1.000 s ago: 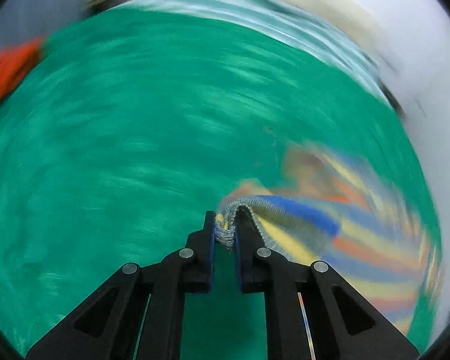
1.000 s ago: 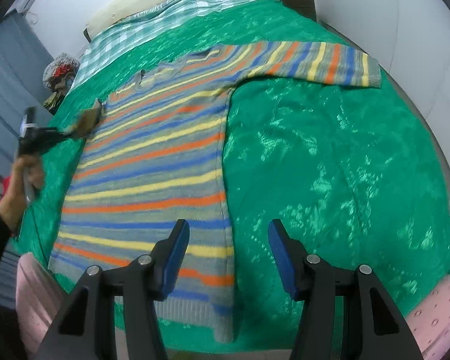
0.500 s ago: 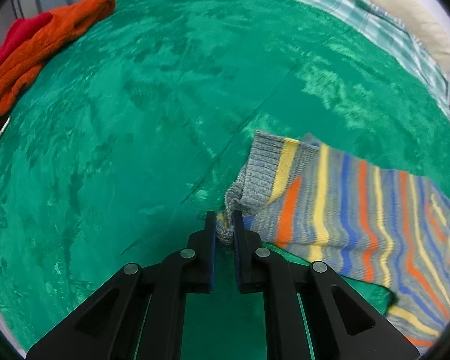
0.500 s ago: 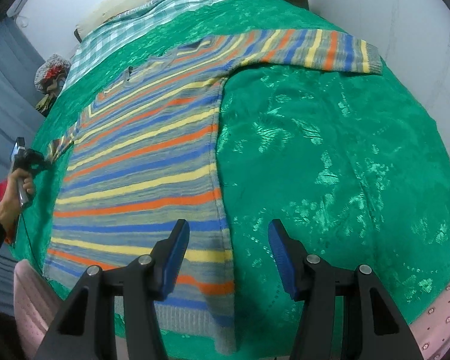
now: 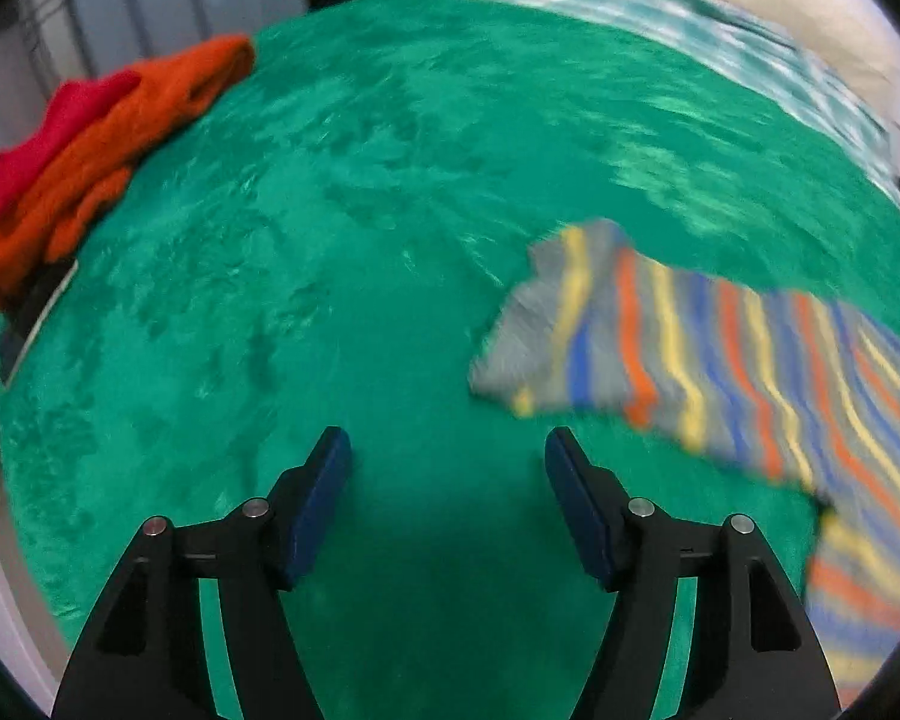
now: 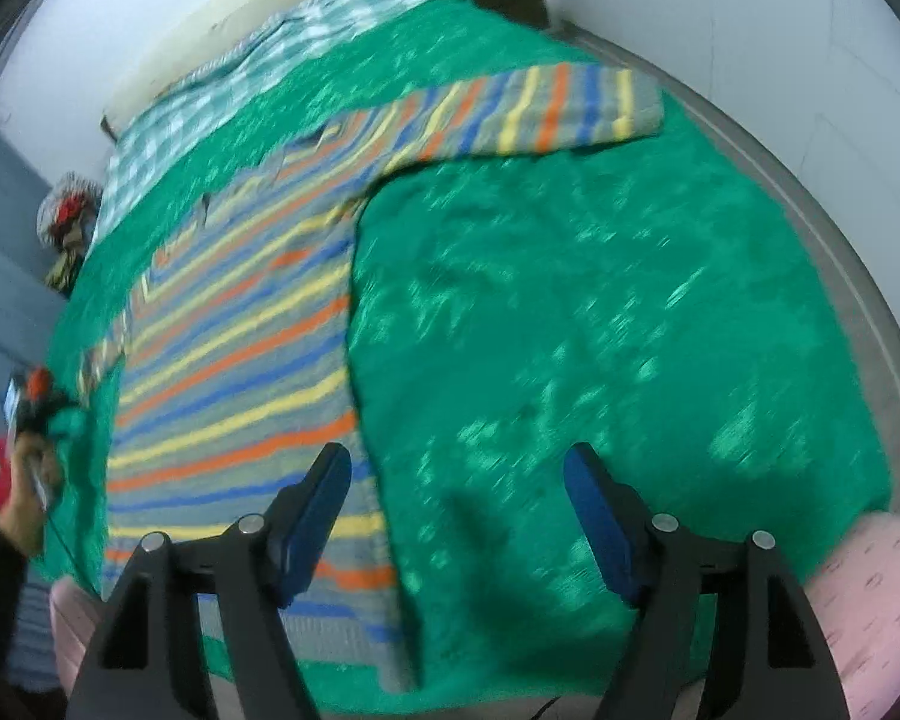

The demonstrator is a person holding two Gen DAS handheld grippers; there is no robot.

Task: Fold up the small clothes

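A striped knit sweater (image 6: 240, 336) in grey, orange, yellow and blue lies flat on a green bedspread (image 6: 570, 312), one sleeve (image 6: 546, 108) stretched to the far right. Its other sleeve (image 5: 660, 336) lies loose on the green spread in the left wrist view, cuff toward the left. My left gripper (image 5: 447, 492) is open and empty, just short of that cuff. My right gripper (image 6: 456, 510) is open and empty above the sweater's hem edge. The left gripper also shows small at the left edge of the right wrist view (image 6: 30, 402).
A pile of orange and red clothes (image 5: 96, 150) sits at the far left of the bed. A checked sheet (image 6: 258, 90) and a pillow lie at the head. White walls stand to the right. Pink fabric (image 6: 870, 600) is at the near right edge.
My left gripper has opened and let go of the sleeve cuff, which now lies on the bedspread to its right. The right gripper stays open and has shifted slightly.
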